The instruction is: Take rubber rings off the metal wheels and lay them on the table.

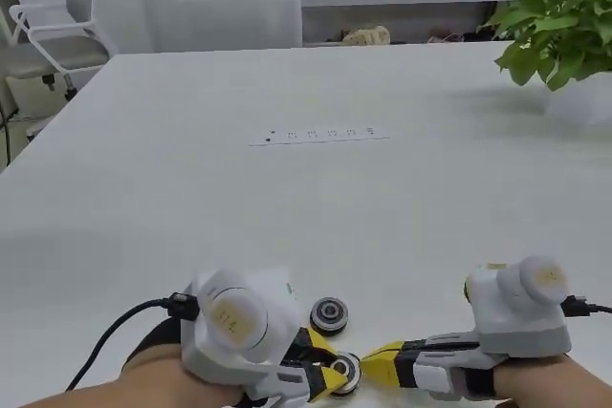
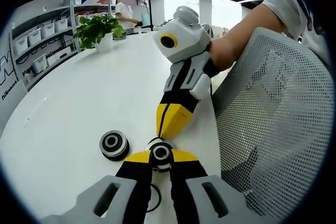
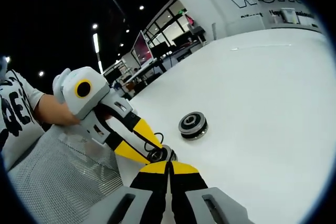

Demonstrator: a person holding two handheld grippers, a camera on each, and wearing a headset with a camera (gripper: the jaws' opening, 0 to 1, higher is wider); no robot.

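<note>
Pinching a metal wheel (image 1: pixel 346 370) in my left tool (image 2: pixel 160 157) at the desk's (image 1: pixel 287 198) near edge; right tool (image 3: pixel 168 166) pressed together, touching it.

yellow-tipped left gripper (image 2: pixel 160 158) clamps a small black-rimmed metal wheel (image 2: pixel 160 152); a second wheel (image 2: pixel 114 144) lies near on the white table (image 2: pixel 79 98).

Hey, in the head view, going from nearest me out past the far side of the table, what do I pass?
The wheel clamped in the left gripper → loose wheel → row of small marks → grey chair back.
</note>
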